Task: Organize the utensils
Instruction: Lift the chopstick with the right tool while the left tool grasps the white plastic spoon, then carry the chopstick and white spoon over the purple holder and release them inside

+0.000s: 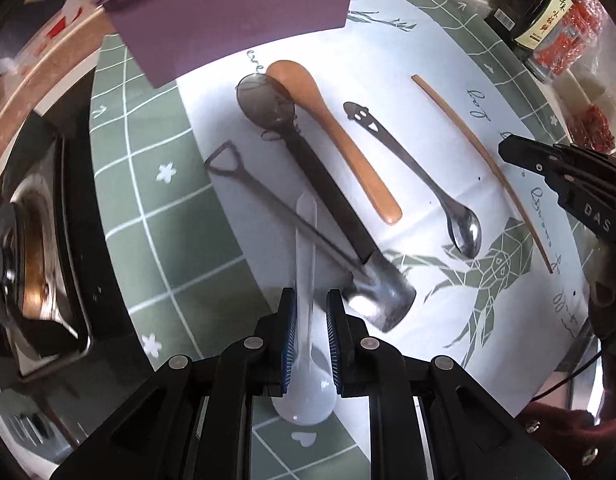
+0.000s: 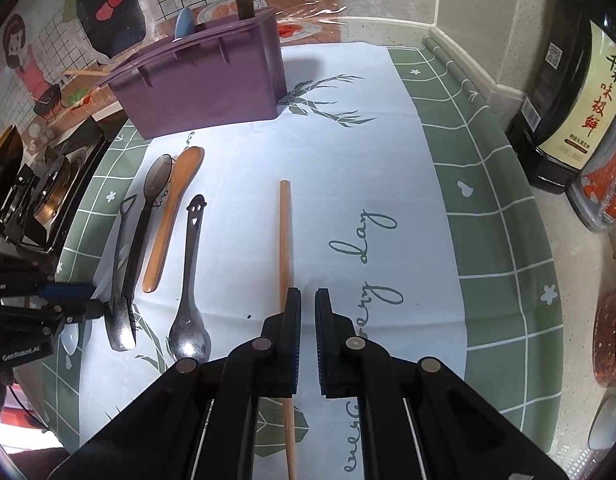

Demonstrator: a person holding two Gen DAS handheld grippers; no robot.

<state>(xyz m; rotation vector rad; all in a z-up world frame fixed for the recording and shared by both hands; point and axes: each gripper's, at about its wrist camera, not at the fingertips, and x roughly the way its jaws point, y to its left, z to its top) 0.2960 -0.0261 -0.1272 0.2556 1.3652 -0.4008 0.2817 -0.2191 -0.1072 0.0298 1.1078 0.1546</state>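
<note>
My left gripper (image 1: 311, 308) straddles a white plastic spoon (image 1: 306, 320) on the cloth, its jaws a little apart on either side of the handle. A shovel-shaped metal spoon (image 1: 292, 228), a dark-handled spoon (image 1: 308, 160), a wooden spoon (image 1: 340, 136) and a metal spoon with a face (image 1: 420, 172) lie beside it. A single wooden chopstick (image 2: 285, 240) lies alone. My right gripper (image 2: 308, 300) hovers over the chopstick's near part, narrowly open and empty. The purple utensil holder (image 2: 204, 84) stands at the back with two utensils in it.
A green-and-white cloth (image 2: 488, 208) covers the counter. A dark sauce bottle (image 2: 564, 96) and red-filled jars (image 2: 612, 336) stand at the right. A stove (image 1: 36, 240) sits at the left edge. A tiled wall rises behind the holder.
</note>
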